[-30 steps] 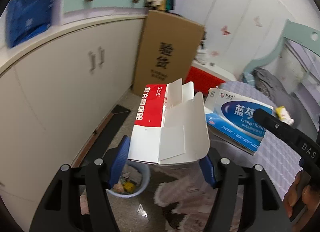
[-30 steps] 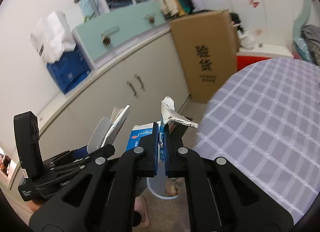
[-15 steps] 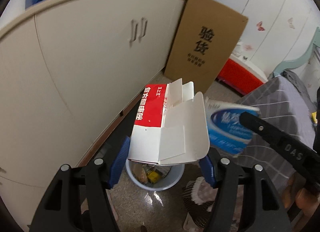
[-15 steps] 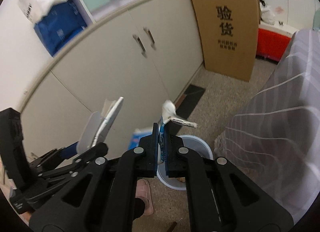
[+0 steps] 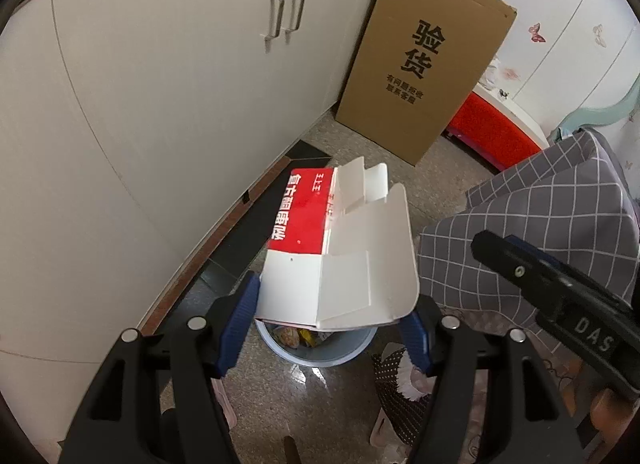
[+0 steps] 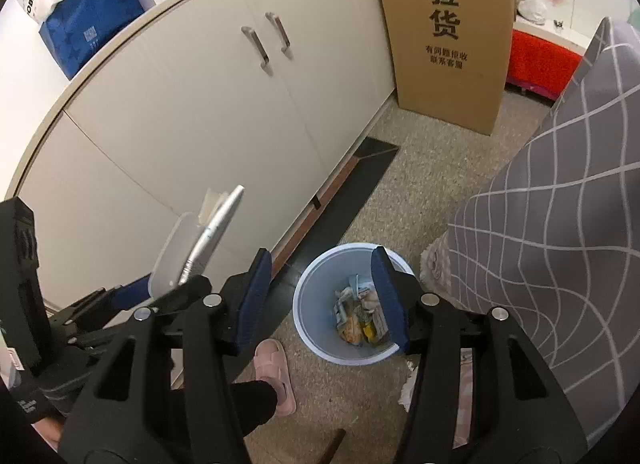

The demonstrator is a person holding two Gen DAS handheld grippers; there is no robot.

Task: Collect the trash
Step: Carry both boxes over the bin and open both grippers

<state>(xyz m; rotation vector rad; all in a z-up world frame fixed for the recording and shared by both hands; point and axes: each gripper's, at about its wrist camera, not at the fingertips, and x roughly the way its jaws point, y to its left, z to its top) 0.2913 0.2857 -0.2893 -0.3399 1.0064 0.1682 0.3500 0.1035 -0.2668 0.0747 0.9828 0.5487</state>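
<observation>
My left gripper is shut on a flattened red and white carton and holds it above a pale blue trash bin on the floor. In the right wrist view the bin holds several wrappers and papers. My right gripper is open and empty right above the bin. The left gripper with the carton seen edge-on shows at the left of that view. The right gripper's arm crosses the right of the left wrist view.
White cabinet doors run along the left. A tall brown cardboard box leans at the back. A grey checked tablecloth hangs at the right. A pink slipper sits on the floor beside the bin.
My right gripper opened and the blue and white box it held is gone from its jaws. Both grippers swung down over the bin. The left still holds the carton.
</observation>
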